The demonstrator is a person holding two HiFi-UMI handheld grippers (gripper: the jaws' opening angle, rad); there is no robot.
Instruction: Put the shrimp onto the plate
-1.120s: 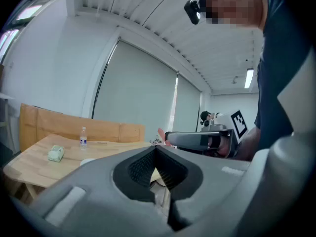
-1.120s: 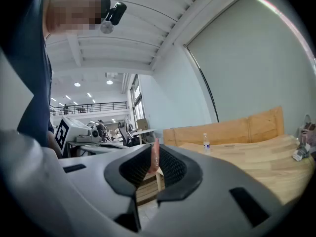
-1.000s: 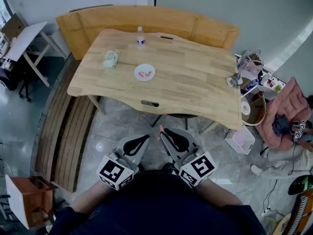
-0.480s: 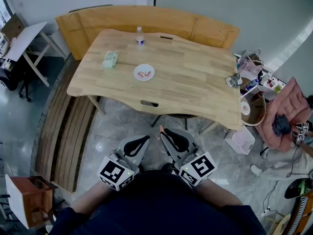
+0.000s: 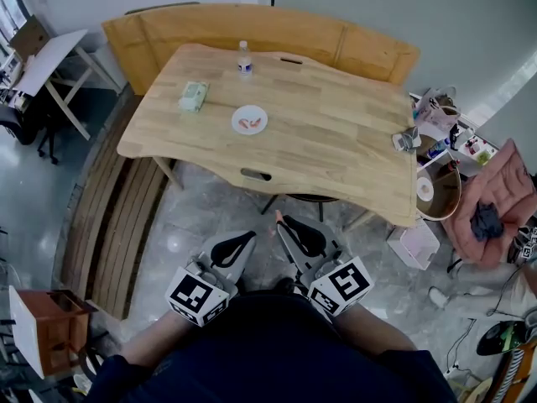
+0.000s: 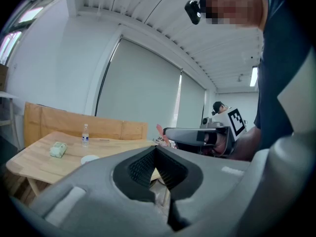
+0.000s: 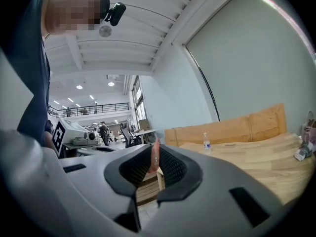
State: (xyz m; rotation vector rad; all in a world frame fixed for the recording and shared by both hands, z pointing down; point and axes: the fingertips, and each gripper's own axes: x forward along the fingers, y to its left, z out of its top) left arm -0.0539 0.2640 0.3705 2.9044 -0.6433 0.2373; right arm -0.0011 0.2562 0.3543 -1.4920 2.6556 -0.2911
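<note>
Pink shrimp (image 7: 154,161) sits clamped upright between the closed jaws of the right gripper (image 7: 156,154); its tip (image 5: 277,216) projects just past that gripper's (image 5: 282,222) jaw ends in the head view. Left gripper (image 6: 155,150) has its jaws pressed together with nothing between them. Both grippers are held low in front of the person's dark torso, above the grey polished floor (image 5: 210,212), with the left gripper (image 5: 250,237) just beside the right and both well apart from the light wooden table (image 5: 336,149).

On the table lies a small round white plate (image 5: 249,112) carrying orange-pink pieces (image 5: 249,124). A pale green packet (image 5: 194,96) lies to its left, and a clear plastic bottle (image 5: 244,60) stands beyond it; the bottle's label is too small to read. The only print visible on the grippers is the black-and-white square marker on each cube (image 5: 195,295)
</note>
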